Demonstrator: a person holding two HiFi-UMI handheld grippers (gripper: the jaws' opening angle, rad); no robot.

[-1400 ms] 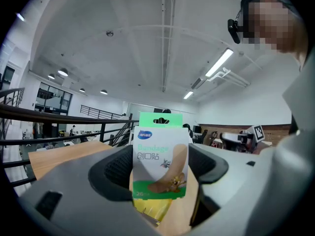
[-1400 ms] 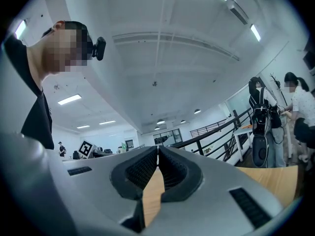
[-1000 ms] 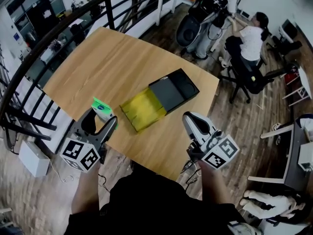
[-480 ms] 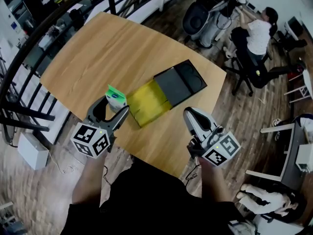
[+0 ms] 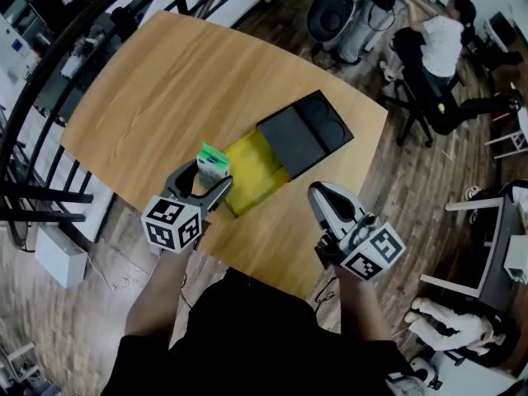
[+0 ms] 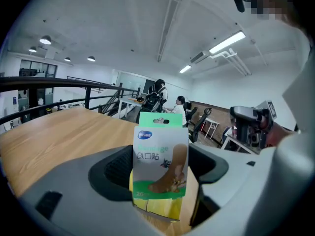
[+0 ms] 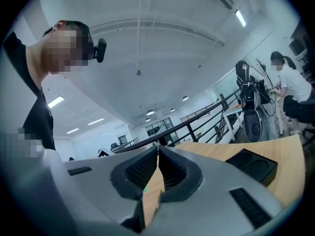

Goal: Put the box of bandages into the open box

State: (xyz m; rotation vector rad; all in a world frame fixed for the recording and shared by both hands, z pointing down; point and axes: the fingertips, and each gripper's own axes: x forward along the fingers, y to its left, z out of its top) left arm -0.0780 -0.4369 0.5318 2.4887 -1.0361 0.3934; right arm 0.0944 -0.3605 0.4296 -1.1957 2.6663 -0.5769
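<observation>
My left gripper (image 5: 209, 180) is shut on the box of bandages (image 5: 213, 162), a small white and green carton with a green hang tab. In the left gripper view the bandage box (image 6: 161, 161) stands upright between the two dark pads. It hangs just left of the open box's yellow tray (image 5: 254, 170), which is slid out of its black sleeve (image 5: 303, 131) on the wooden table (image 5: 181, 81). My right gripper (image 5: 323, 200) is held near the table's front right edge, with its jaws shut and nothing between them (image 7: 157, 168).
A black railing (image 5: 33, 97) curves round the table's left and far sides. Beyond the far right corner a person sits on an office chair (image 5: 437, 64) beside dark equipment (image 5: 334, 11). A white box (image 5: 58, 258) stands on the floor at the left.
My left gripper has carried the bandage box to the right, from the table's left front edge to the side of the yellow tray. The right gripper has stayed almost still.
</observation>
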